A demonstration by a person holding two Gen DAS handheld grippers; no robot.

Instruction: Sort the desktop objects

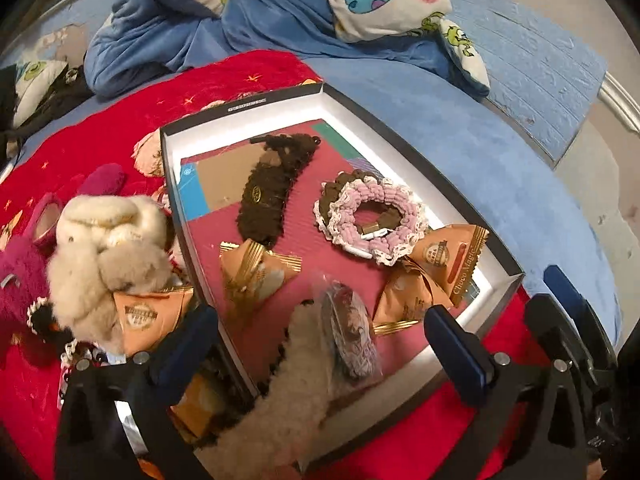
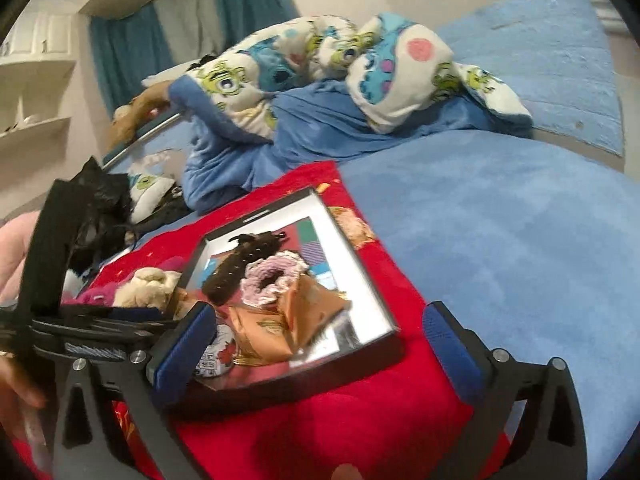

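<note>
- Currently both tongs are seen spread wide: left tongs [image 1: 320, 344] and right tongs [image 2: 316, 340], nothing pressed between the pads of either.
- A cream fleece strip [image 1: 280, 392] with a wrapped round badge [image 1: 348, 332] on it is seen in the gap of the left tongs, pads clear of it on both sides; it lies across the near wall of the box [image 1: 420, 136] (half in, half out, as far as can be judged).
- Long axis of the strip: runs from the camera outward into the box, roughly in line with the left tongs' pointing direction.
- Unsorted items are left outside the box, to the left of the left tongs: beige plush toy [image 1: 108, 248], magenta plush [image 1: 20, 276], one orange snack packet [image 1: 148, 312].
- The left hand is judged nearer to these; the right tongs sit off the box's near corner over the red blanket [image 2: 320, 432].
- Already in the box: brown hair clip [image 1: 272, 188], pink scrunchie [image 1: 360, 220], two more packets (bed, not a surface, carries everything).
</note>
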